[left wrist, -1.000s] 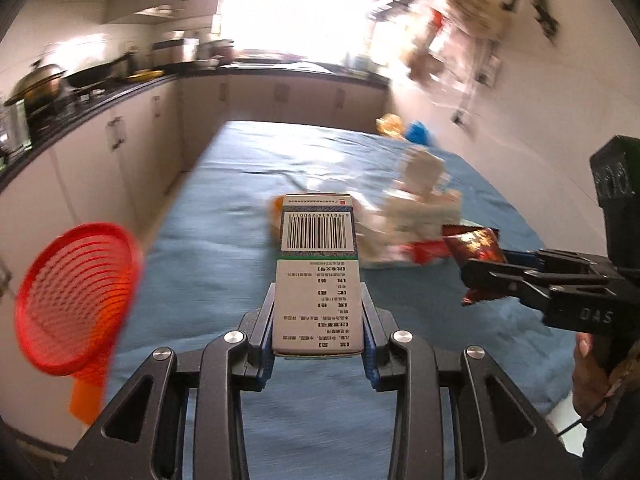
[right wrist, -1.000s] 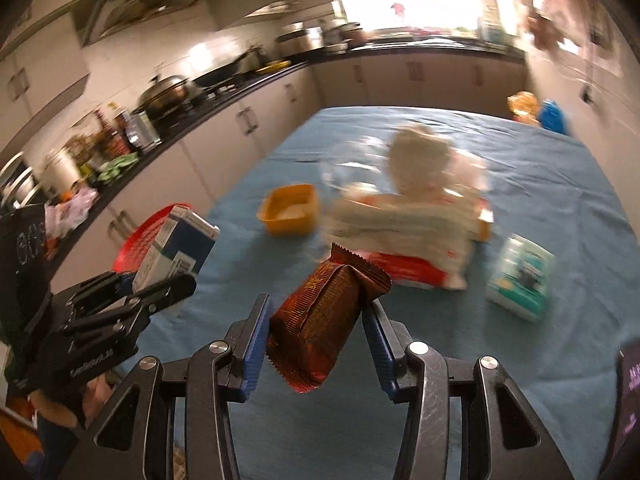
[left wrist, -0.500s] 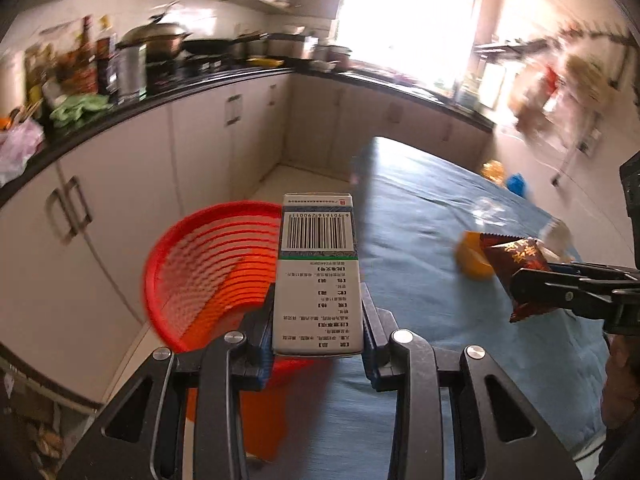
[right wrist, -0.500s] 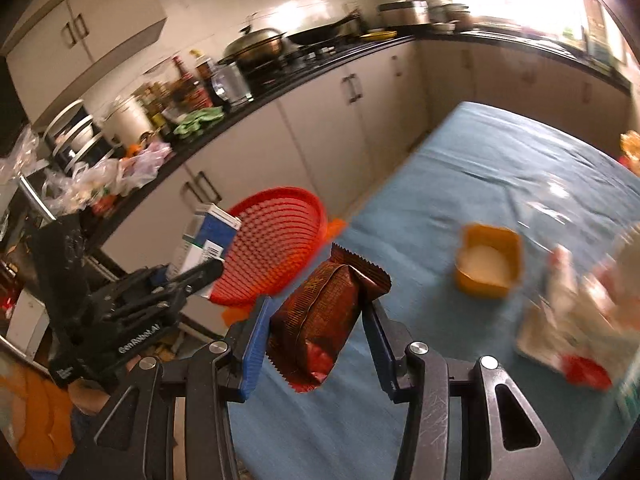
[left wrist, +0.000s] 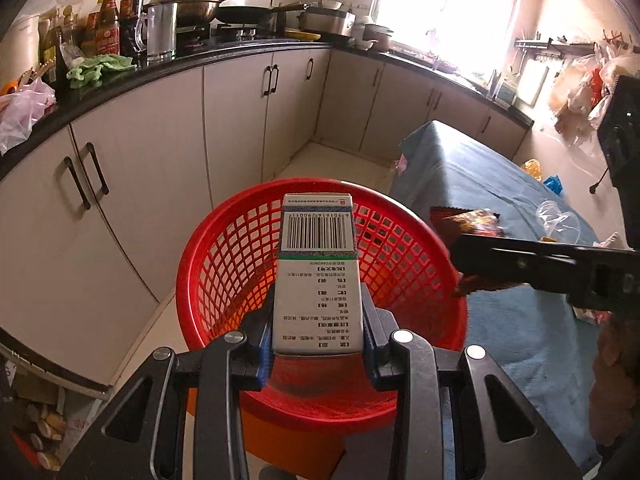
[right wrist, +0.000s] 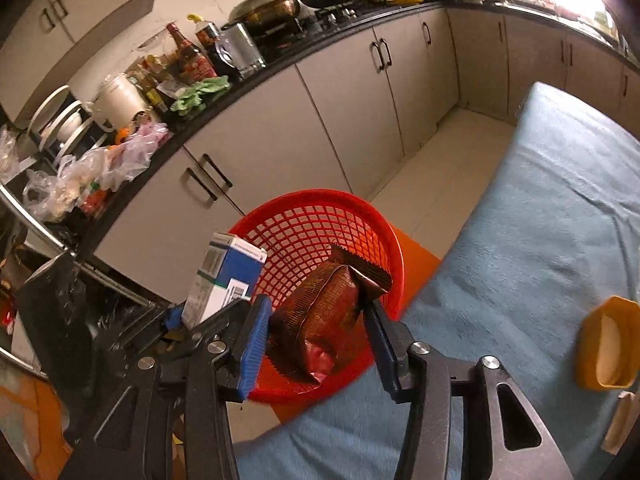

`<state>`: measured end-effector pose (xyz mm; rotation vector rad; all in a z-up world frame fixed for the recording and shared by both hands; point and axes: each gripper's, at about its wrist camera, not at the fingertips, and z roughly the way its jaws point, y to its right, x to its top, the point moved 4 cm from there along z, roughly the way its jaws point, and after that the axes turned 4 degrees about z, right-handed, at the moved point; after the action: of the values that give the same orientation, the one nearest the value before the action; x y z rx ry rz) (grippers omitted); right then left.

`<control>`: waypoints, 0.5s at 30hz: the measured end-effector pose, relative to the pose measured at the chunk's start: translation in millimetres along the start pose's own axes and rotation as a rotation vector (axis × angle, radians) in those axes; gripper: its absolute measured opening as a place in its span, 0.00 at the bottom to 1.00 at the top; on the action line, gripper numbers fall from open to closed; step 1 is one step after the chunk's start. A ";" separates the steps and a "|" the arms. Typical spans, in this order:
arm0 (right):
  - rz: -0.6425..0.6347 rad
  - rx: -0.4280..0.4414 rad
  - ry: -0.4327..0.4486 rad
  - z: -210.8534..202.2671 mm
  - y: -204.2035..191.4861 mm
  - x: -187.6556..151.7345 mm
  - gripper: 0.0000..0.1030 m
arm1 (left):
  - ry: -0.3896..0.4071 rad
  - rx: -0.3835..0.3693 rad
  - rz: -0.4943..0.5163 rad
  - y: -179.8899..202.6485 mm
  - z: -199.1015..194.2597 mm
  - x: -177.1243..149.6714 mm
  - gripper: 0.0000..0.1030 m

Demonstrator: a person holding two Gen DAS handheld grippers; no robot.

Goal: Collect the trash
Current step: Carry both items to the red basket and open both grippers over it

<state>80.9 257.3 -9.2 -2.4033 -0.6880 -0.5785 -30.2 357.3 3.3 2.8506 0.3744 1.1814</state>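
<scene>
Over the red basket [left wrist: 320, 280] the left gripper [left wrist: 318, 344] grips a carton [left wrist: 318, 276], while the right gripper [right wrist: 316, 336], jaws just easing open, loosely holds a snack packet [right wrist: 324, 320]; neither dropped, table [right wrist: 540, 260] litter remains.

a home kitchen: wok [left wrist: 188, 0] on the stove, sauce bottles [left wrist: 108, 20] (crowded), cabinets [left wrist: 236, 120].

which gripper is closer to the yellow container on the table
Right. The right gripper, holding a snack packet, is beside the table edge near the yellow container; the left gripper sits farther off, beyond the red basket.
</scene>
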 end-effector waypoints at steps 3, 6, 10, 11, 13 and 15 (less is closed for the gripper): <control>0.024 0.008 -0.011 7.1 6.1 2.9 0.54 | 0.005 0.001 -0.005 -2.2 2.3 0.2 0.39; 0.032 0.010 -0.001 3.9 10.4 3.4 0.54 | 0.021 0.006 -0.016 -3.7 0.0 1.1 0.55; 0.038 0.015 0.026 -15.5 18.7 0.9 0.54 | 0.027 -0.003 -0.015 3.4 -7.5 -0.3 0.55; 0.041 0.018 0.031 -21.1 21.1 -1.3 0.54 | 0.030 -0.010 -0.012 7.8 -10.4 -1.4 0.56; 0.050 0.021 0.050 -35.6 26.2 -8.7 0.54 | 0.033 -0.020 -0.002 16.0 -14.7 -3.1 0.56; 0.047 0.016 0.065 -50.3 31.9 -20.9 0.54 | 0.040 -0.037 0.010 28.4 -20.2 -5.8 0.57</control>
<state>71.2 196.4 4.4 -2.3685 -0.6047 -0.6259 -42.5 327.1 17.1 2.8047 0.3356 1.2346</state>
